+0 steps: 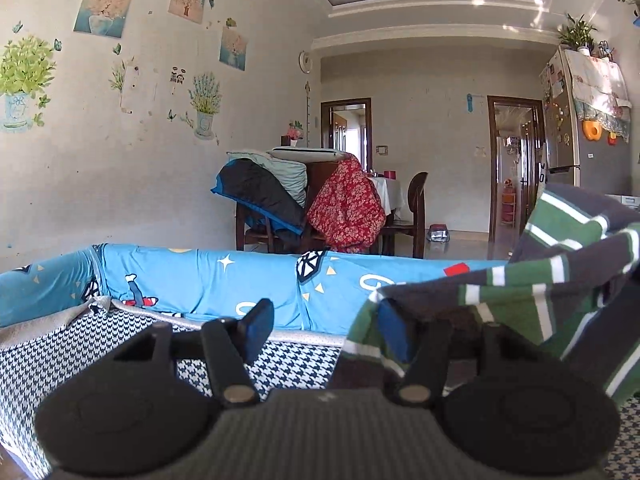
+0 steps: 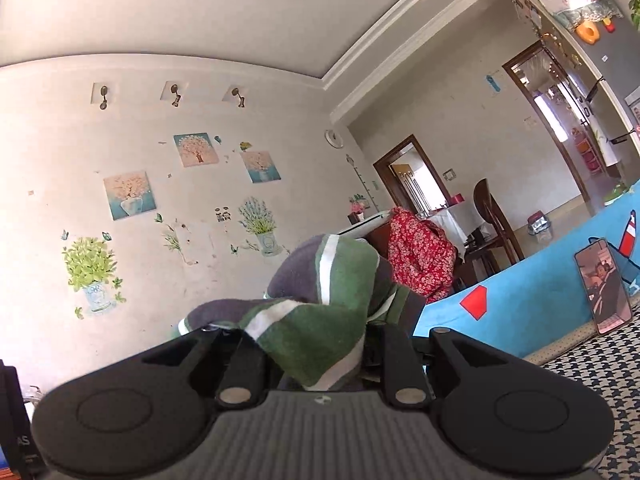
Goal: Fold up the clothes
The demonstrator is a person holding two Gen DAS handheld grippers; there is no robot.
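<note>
A green, grey and white striped garment (image 1: 560,280) hangs raised at the right of the left wrist view. My left gripper (image 1: 324,328) is open, its left blue pad (image 1: 256,328) bare; the cloth drapes over its right finger. In the right wrist view the same garment (image 2: 320,320) is bunched between my right gripper's (image 2: 316,344) fingers, which are shut on it and hold it up off the bed. The fingertips are hidden by cloth.
A houndstooth bed cover (image 1: 80,360) lies below, with a blue patterned quilt (image 1: 208,280) along its far edge. A phone (image 2: 606,288) leans against the quilt. Chairs piled with clothes (image 1: 344,208) and a table stand beyond. A fridge (image 1: 568,128) is at the right.
</note>
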